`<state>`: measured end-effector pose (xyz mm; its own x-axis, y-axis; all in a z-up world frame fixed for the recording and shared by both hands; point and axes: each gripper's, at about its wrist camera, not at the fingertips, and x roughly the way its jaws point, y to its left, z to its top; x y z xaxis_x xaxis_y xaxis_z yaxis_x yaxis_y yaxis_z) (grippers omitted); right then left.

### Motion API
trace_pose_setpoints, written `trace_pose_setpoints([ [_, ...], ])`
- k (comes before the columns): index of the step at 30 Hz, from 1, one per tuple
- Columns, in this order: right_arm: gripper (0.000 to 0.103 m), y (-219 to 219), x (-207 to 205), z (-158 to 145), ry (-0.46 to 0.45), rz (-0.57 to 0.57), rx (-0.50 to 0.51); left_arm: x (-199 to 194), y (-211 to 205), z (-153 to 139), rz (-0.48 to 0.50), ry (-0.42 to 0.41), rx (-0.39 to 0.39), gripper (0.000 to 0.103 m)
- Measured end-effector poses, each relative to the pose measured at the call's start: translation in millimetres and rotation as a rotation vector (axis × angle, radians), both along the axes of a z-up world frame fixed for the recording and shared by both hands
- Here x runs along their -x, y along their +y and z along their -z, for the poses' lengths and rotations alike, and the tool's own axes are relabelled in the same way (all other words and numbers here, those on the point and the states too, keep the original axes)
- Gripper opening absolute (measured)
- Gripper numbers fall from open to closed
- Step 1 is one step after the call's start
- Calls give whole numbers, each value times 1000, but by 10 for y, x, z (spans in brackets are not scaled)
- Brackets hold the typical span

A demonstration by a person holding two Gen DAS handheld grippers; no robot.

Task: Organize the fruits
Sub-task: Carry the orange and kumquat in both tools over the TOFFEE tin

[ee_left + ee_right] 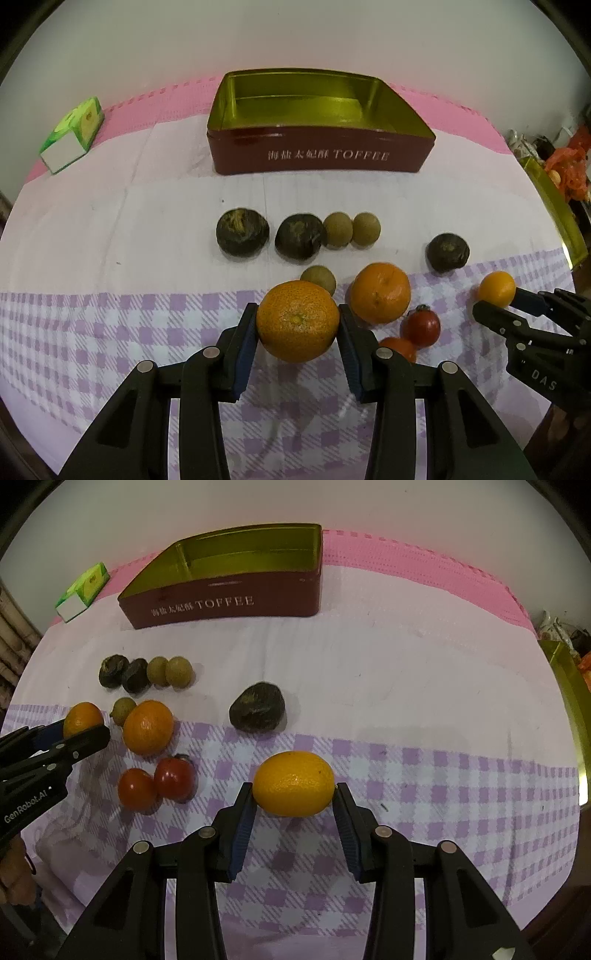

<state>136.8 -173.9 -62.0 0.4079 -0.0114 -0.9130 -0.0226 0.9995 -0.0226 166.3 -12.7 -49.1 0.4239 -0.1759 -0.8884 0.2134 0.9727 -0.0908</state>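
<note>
A table is spread with a white cloth (110, 229) that turns to a lilac check toward the near edge, and a pink mat (424, 561) runs along the far side under a plain pale wall. On the mat's edge stands an open toffee tin (317, 155), dark red outside and gold inside, with nothing in it; a small green and white carton (72, 136) lies well to its left. At the right rim of both views a gold tray edge (557, 210) and some clutter show, too blurred to tell apart. Between tin and near edge lie the fruits: three dark wrinkled fruits (242, 236), two of them in a row with two small brown-green round fruits (338, 230), the third (257, 707) apart to the right. Nearer sit another small brown-green fruit (318, 280), a loose orange (380, 291) and two small red tomatoes (173, 779) touching each other. The left gripper (297, 325) is partly closed, its blue pads pressing both sides of a large orange (297, 321) just beside the loose one. The right gripper (293, 794) is likewise partly closed on a smaller, smooth yellow-orange fruit (293, 788), held end to end above the checked cloth, well right of the tomatoes. A bit of the person's hand (16, 878) shows at the lower left of the right wrist view.
</note>
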Motion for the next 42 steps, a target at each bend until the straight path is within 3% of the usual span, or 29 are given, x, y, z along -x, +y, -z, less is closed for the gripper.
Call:
trace_pose_setpoints([
  [12, 39, 13, -233, -243, -38, -14, 8, -232, 60, -249, -11, -52, 6, 43],
  [23, 39, 61, -700, -526, -106, -31, 2, -657, 216, -492, -44, -111, 2, 43],
  [35, 39, 169, -1134, -697, -158, -53, 11, -1075, 251, -557, -60, -149, 27, 43],
  [42, 39, 225, -1413, -630, -172, -63, 15, -1342, 197, -470, -81, -161, -7, 43],
])
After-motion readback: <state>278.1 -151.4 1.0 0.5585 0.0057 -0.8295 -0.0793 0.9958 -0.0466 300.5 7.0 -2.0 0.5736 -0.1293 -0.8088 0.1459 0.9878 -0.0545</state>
